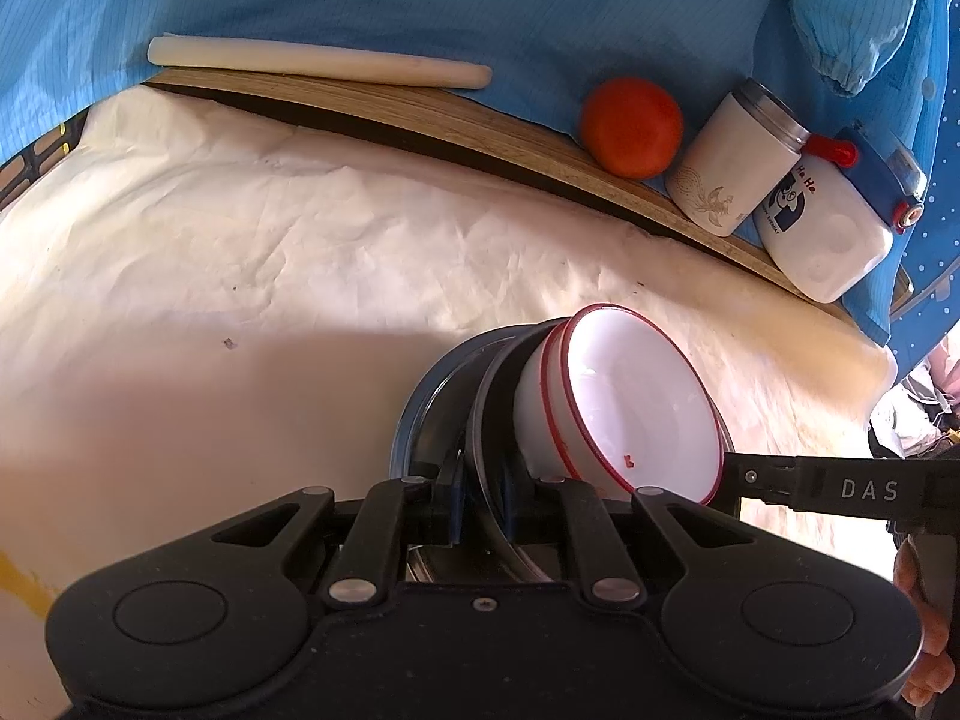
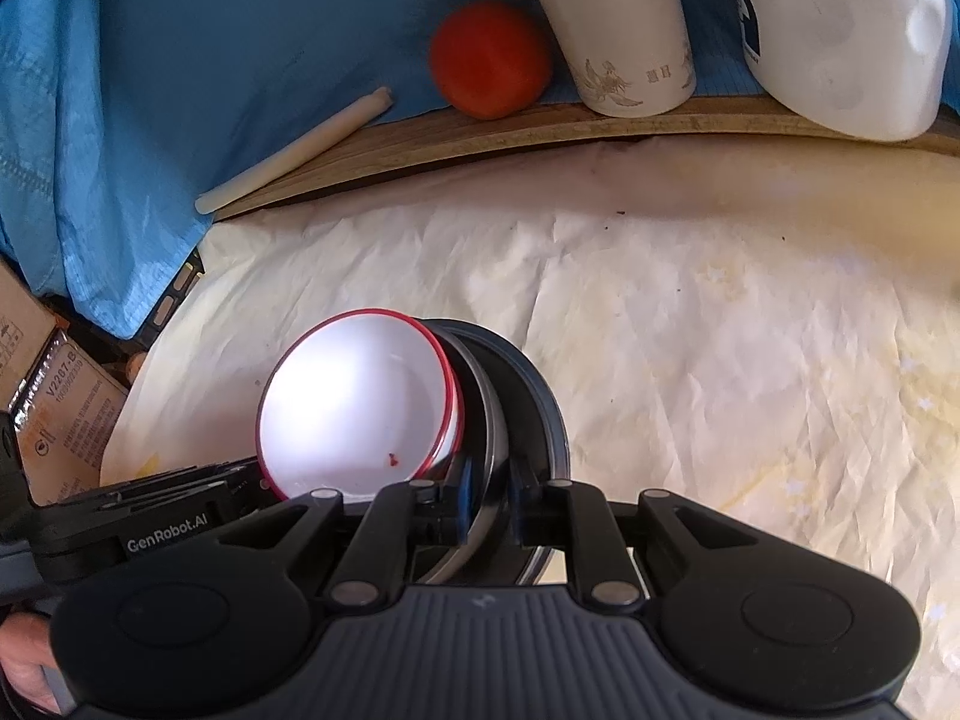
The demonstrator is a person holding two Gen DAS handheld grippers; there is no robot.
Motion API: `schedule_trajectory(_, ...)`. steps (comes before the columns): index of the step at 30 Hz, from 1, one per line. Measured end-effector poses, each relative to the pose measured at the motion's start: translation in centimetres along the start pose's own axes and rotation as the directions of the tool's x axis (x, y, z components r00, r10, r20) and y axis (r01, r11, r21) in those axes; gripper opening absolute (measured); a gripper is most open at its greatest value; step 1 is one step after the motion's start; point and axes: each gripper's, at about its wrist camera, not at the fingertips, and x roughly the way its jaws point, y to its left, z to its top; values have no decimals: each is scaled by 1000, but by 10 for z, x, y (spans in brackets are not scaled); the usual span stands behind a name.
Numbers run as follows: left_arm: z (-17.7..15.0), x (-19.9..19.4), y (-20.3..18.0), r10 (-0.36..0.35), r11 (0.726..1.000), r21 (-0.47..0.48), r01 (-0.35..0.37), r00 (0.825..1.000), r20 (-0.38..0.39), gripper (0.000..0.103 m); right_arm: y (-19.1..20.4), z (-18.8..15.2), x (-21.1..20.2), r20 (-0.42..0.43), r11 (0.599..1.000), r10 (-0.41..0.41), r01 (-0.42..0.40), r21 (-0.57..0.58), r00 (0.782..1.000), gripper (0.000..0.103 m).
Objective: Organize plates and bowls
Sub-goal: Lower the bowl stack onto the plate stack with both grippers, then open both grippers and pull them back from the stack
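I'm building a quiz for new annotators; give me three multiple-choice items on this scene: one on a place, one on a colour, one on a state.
1. Where does the orange ball sit?
A. inside the bowl
B. on the wooden ledge, beside the white tumbler
C. on the cream table cover

2. What colour is the rim of the white bowl?
A. red
B. blue
C. green

3. How is the left hand-held gripper?
A. wide open, nothing in it
B. shut on the ball
C. shut on the dark plates' edge

Answers: 1 B, it rests on the ledge left of the tumbler; 2 A, a red line rings the bowl; 3 C, its fingers pinch the plate edge.
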Motion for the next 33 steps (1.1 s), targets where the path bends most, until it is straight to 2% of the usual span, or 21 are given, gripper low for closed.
schedule_trajectory(9,-1,0,2,6,1000,0,-6,1000,1,18,4,2,-3,20,999,-31,32,-40,999,19)
schedule_trajectory(13,-3,-1,2,2,1000,4,-2,1000,4,18,1,2,-2,23,999,-32,33,-35,999,23)
schedule_trajectory(22,-3,-4,2,1,1000,-6,-1,1000,3,21,-1,0,-4,31,999,-27,28,-32,999,24)
schedule_trajectory(24,-3,-6,2,5,1000,-10,-4,1000,5,22,0,0,-6,41,998,-43,44,-34,998,31)
schedule_trajectory(26,-4,-9,3,14,1000,-10,-14,1000,12,24,1,-2,-10,68,996,-77,81,-48,995,45)
schedule_trajectory(29,-4,-12,4,13,1000,-14,-13,1000,18,25,-1,-2,-17,89,997,-68,72,-41,994,53)
schedule_trajectory(31,-5,-15,5,9,1000,-14,-9,1000,21,27,-1,-3,-20,100,996,-71,76,-41,992,55)
schedule_trajectory(33,-6,-19,4,22,1000,-8,-22,999,33,35,0,-4,-23,108,996,-74,79,-49,991,56)
